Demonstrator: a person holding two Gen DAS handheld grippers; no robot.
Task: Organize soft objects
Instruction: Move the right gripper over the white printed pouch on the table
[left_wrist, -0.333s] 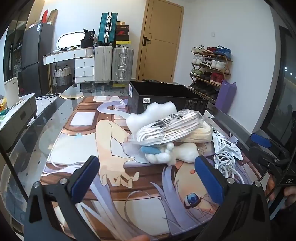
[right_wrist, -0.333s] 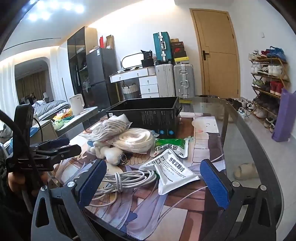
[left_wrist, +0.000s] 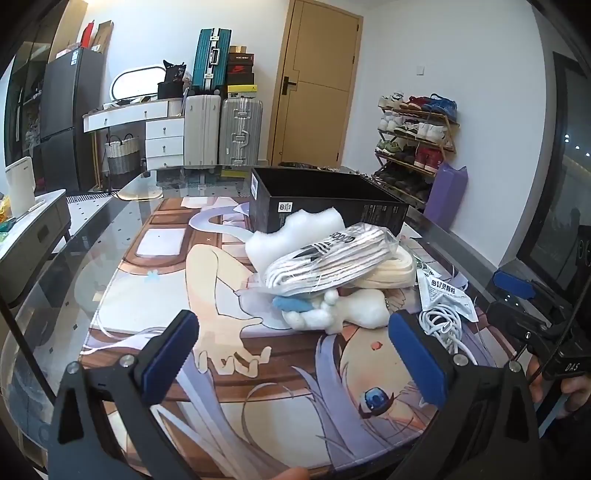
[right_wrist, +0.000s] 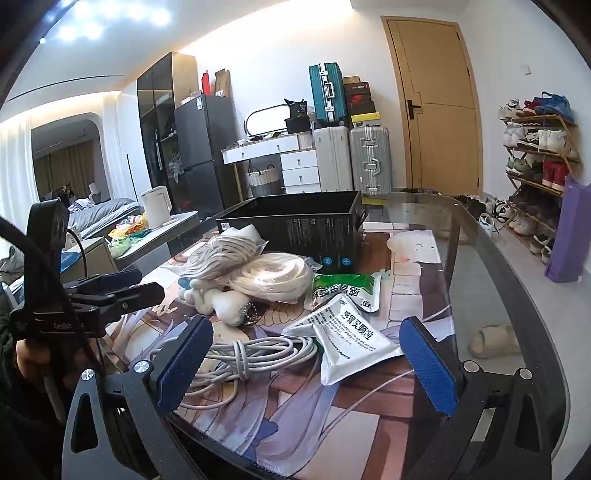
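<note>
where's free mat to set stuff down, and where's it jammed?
Free: the printed mat left of the white plush, toward the glass edge, and the strip behind the left claw. Crowded: the pile before the black box, plus coiled cable and sachets on the right.

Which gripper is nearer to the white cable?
Right. The right gripper hovers open directly before the white cable; the left gripper, also open, is off to the cable's side.
</note>
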